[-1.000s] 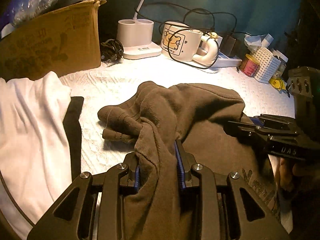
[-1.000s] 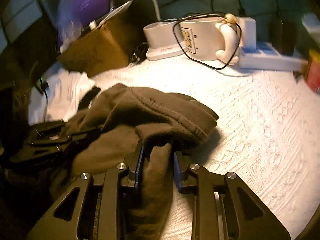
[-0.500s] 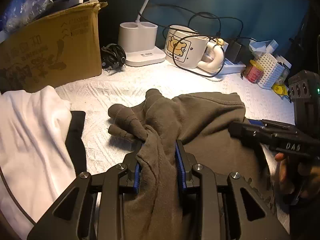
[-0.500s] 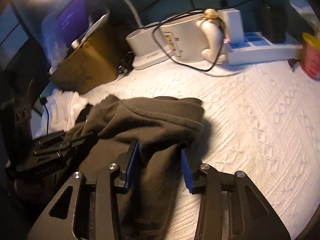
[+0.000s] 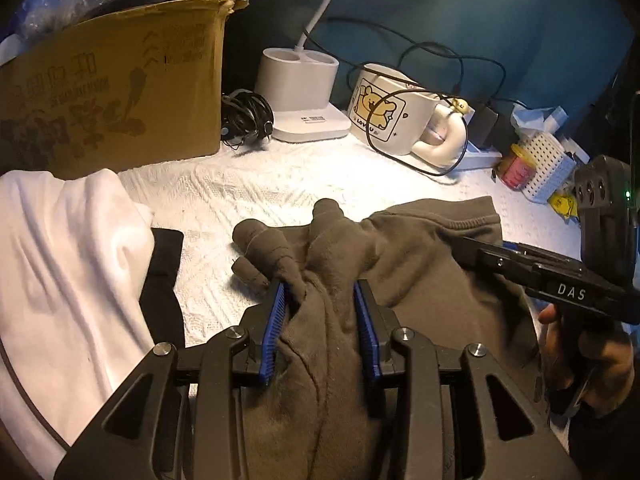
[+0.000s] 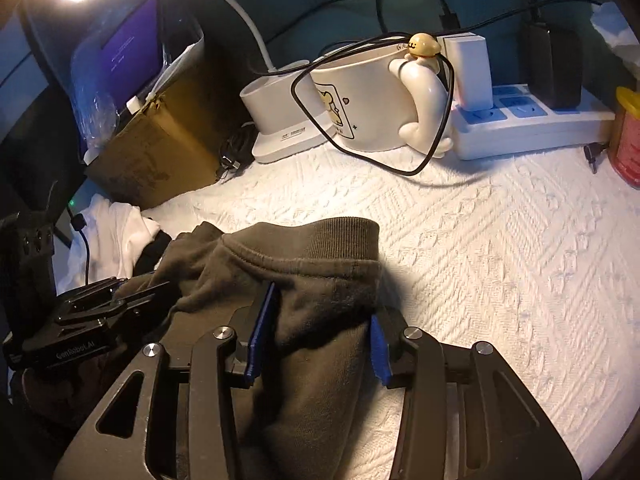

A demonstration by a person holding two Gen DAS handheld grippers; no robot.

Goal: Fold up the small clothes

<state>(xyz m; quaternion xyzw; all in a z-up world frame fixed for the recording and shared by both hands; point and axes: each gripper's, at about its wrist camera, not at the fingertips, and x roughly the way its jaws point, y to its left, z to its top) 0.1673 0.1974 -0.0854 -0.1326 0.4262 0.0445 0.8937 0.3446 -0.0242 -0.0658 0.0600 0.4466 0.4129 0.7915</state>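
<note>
A brown sweatshirt-like garment (image 5: 420,264) lies bunched on the white textured cover (image 5: 248,188). A gathered fold with a rolled sleeve runs between the blue pads of my left gripper (image 5: 320,292). Its jaws are opening, but the cloth still touches both pads. In the right wrist view the ribbed hem (image 6: 304,248) lies folded over, and my right gripper (image 6: 322,308) stands wide. Cloth rests between its pads, with a dark gap at the right pad. Each gripper shows in the other's view: the right gripper (image 5: 456,240) at the garment's right side, the left gripper (image 6: 136,286) at its left.
A white garment (image 5: 60,260) and a black piece (image 5: 164,276) lie on the left. Along the back stand a cardboard box (image 5: 112,92), a lamp base (image 5: 296,92), a bear mug (image 5: 384,108) with a looped cable, a power strip (image 6: 532,120) and a red jar (image 6: 626,136).
The right jaws have spread well apart and let the hem go slack. The left jaws have widened a little. Both grippers drew back slightly, and the garment settled flatter on the cover.
</note>
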